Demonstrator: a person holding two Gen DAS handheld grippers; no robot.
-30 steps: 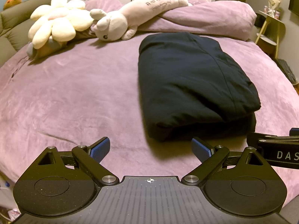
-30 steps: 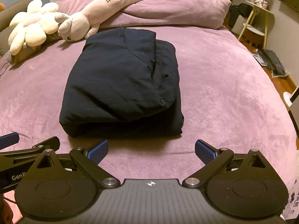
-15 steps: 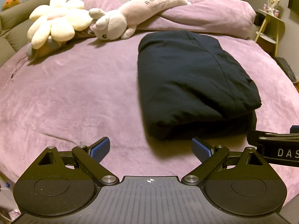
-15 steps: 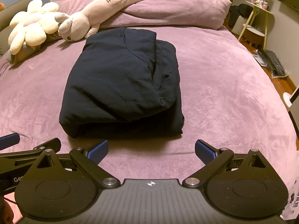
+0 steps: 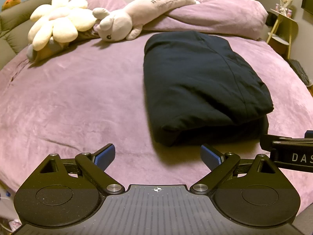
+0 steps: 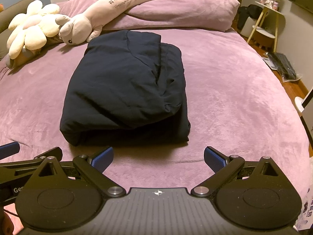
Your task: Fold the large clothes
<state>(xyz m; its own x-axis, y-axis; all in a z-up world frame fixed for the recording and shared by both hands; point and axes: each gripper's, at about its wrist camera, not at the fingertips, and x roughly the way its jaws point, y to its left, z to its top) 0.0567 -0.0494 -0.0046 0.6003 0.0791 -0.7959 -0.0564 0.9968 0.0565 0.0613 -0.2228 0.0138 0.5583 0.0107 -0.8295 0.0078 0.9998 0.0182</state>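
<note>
flower plush (image 5: 56, 26): cream, far left of bed by the headboard end, lying on a grey/tan bit. Also in R view (image 6: 29, 29).
long plush (image 5: 137, 15): pale animal, head touching flower plush, body runs diag. up-right over the rolled duvet. R view (image 6: 93, 17).
duvet (image 5: 215, 17): purple, bunched along far edge of bed, behind the garment.
bed cover (image 5: 78, 98): purple fleece, few creases on left side. R view (image 6: 234, 98).
L gripper (image 5: 158, 155): fingers spread wide, blue pads (image 5: 104, 156) facing inward, nothing between them. Hovers over near edge of bed, garment's near-left corner just ahead and to the right. Its arm + one blue tip show at left edge of R view (image 6: 9, 148).
garment (image 5: 201, 82): dark navy, big, already folded into a thick rectangular bundle, flat on bed cover, mid-bed. Top layer sits over a lower layer that sticks out at near-right. Far end near long plush, not touching as far as I can tell. R view (image 6: 127, 86): fold seam + puckered corner on its right side.
R gripper (image 6: 158, 156): jaws spread wide too, pads (image 6: 214, 159) empty. Near edge of bed, garment's near edge just ahead, no contact. Its body w/ white lettering pokes in at right edge of L view (image 5: 293, 154).
side shelf (image 6: 268, 19): pale wood, right of bed, small items on top, too small to ID.
floor right (image 6: 283, 68): dark flat object in clear wrap.
</note>
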